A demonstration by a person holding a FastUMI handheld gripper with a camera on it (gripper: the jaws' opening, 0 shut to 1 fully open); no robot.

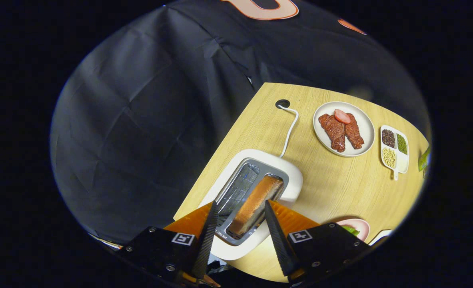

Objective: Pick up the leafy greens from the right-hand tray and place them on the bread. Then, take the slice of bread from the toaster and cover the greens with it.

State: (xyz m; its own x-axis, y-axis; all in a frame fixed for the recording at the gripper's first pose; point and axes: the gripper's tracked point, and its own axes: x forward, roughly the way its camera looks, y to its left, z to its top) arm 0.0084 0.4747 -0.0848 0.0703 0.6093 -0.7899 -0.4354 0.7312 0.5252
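The claw [240, 212] is seen released, its fingers spread above the toaster [256, 192], one to each side of the bread [256, 205], neither touching it. The bread stands in the slot nearer the plate [362, 120]; the other slot is bare. The toaster's cord [290, 132] is run to a hole in the table [340, 188]. Meat [340, 132] lies on the plate, a divided dish [395, 149] beside it. Greens [351, 230] are glimpsed on a pink plate [362, 227] behind one finger.
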